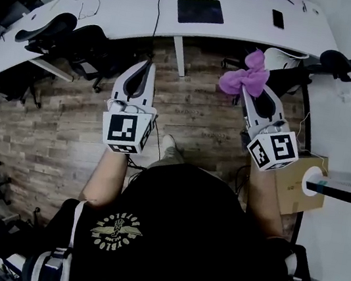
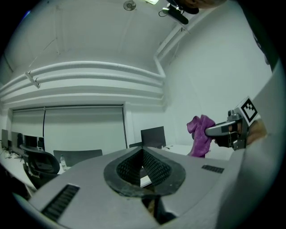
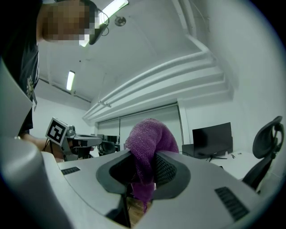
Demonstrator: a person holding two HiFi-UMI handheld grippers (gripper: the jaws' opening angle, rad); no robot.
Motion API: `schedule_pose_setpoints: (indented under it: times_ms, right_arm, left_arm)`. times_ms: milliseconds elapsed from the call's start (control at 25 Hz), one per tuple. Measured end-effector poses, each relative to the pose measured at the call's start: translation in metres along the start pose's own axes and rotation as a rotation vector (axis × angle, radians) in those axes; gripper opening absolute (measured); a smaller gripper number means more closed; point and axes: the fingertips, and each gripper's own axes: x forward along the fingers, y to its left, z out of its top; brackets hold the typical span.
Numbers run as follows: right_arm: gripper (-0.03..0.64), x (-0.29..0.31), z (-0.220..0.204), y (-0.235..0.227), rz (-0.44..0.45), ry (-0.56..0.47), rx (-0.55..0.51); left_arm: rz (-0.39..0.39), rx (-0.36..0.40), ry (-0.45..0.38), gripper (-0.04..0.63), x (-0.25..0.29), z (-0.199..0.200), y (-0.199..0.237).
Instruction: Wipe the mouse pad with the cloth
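The right gripper (image 3: 143,166) is pinching a purple cloth (image 3: 149,138). Its jaws are closing on the bunched middle, so a hump is standing above them and a tail is hanging below. The left gripper (image 2: 143,154) is carrying nothing, its jaws pressing together at the tips with only a see-through gap behind them.

Both grippers are hanging side by side in front of the person, well apart, over the wooden floor (image 1: 193,113) and short of the surface (image 1: 247,28).

The mouse pad (image 1: 200,10) is lying flat on that white surface, a dark rectangle with its long axis running from 9 to 3 o'clock. In the head view it is sitting up at about 11 o'clock from the cloth-holding jaws and about 1 o'clock from the empty ones, so it is lying ahead and between the two, with neither much nearer. A phone (image 1: 278,18) is resting off at the pad's 3 o'clock.

To my eye the wiping is not yet starting. The cloth looks set to travel forward and inward toward 11 o'clock.
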Motion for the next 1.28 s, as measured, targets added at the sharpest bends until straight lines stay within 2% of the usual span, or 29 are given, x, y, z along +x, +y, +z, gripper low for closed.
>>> schedule_pose_setpoints:
  times_ms: [400,600,960,1280]
  right_arm:
    - [0.091,0.087,0.011,0.005,0.027,-0.004,-0.003]
    - [0.091,0.118,0.016,0.006,0.010,0.012,-0.020]
    - [0.091,0.145,0.027,0.006,-0.059,0.013,-0.051]
    - [0.091,0.152,0.031,-0.009,-0.104,0.037,-0.047]
  left_arm:
    - [-0.023,-0.005,-0.016,0.002,0.049,-0.001,0.056]
    - [-0.046,-0.018,0.023,0.002,0.072,-0.015,0.081]
    - [-0.098,-0.053,0.008,0.002,0.097,-0.023,0.117]
    - [-0.114,-0.081,0.010,0.002,0.117,-0.029,0.124]
